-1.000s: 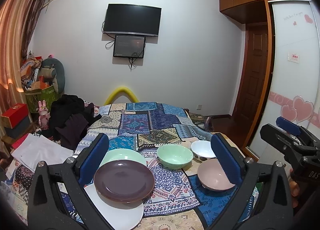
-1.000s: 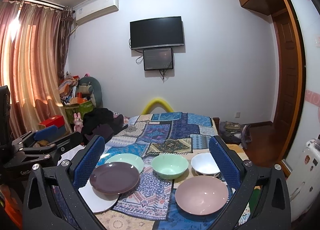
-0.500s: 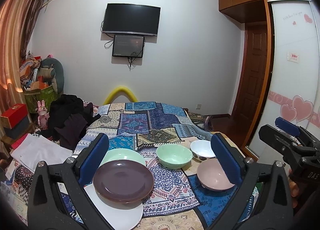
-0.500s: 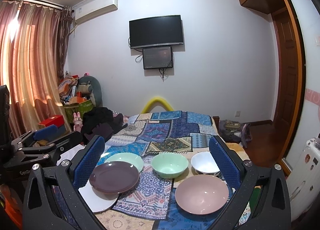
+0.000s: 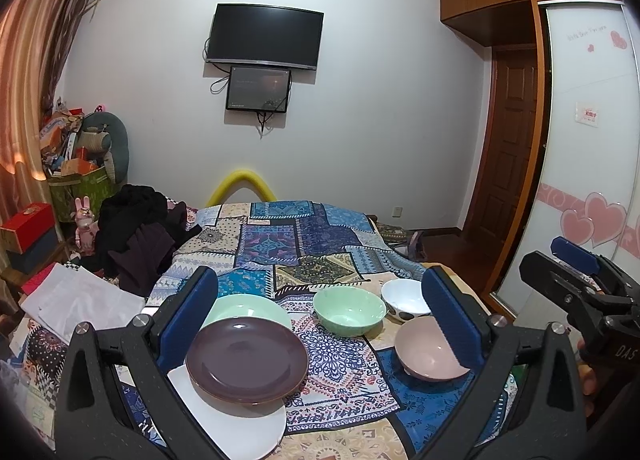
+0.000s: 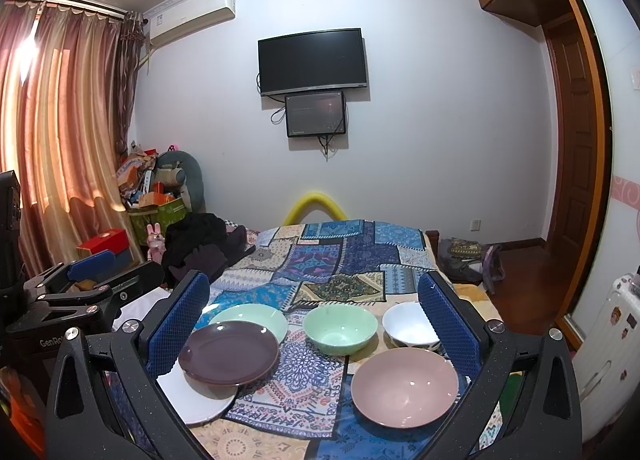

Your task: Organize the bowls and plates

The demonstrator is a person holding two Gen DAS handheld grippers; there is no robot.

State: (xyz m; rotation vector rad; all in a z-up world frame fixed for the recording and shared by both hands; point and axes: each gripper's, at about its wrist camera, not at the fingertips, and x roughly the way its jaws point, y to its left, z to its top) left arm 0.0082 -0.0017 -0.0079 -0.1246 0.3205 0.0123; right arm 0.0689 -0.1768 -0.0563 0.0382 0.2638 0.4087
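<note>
A: What is the state of each tool?

B: The left tool (image 5: 320, 324) has its jaws spread wide and holds nothing. The right tool (image 6: 314, 322) is likewise spread wide and empty. Both hang above the near edge of the bed (image 6: 340, 256), clear of the dishes. In the left wrist view the right tool (image 5: 576, 284) shows at the right edge of the frame, with part of a hand (image 5: 586, 376) behind it.

A: What carries the dishes?

B: The bed, covered by a patchwork cloth (image 5: 288, 236) in blue and beige. All dishes sit on its near part.

A: Where are the plates?

B: Toward the near left corner of the bed. A white plate (image 6: 192, 400) lies lowest. A purple plate (image 6: 228, 352) rests on it, overlapping its far part. A pale green plate (image 6: 252, 316) lies just behind the purple plate; the purple rim overlaps its near edge.

A: Where are the bowls?

B: A green bowl (image 6: 340, 328) stands upright near the middle of the near part of the bed. A white bowl (image 6: 410, 326) stands just to its right, toward the right edge; dark spots show on its outer wall in the left wrist view. A pink bowl (image 6: 404, 386) stands nearest of the three, in front of the white bowl. Whether the pink and white bowls touch cannot be told.

A: What lies beyond the dishes?

B: A heap of dark clothing (image 5: 136, 227) on the left side of the bed, and a yellow foam arc (image 5: 240, 183) at its far edge. A television (image 6: 312, 59) hangs on the far wall.
</note>
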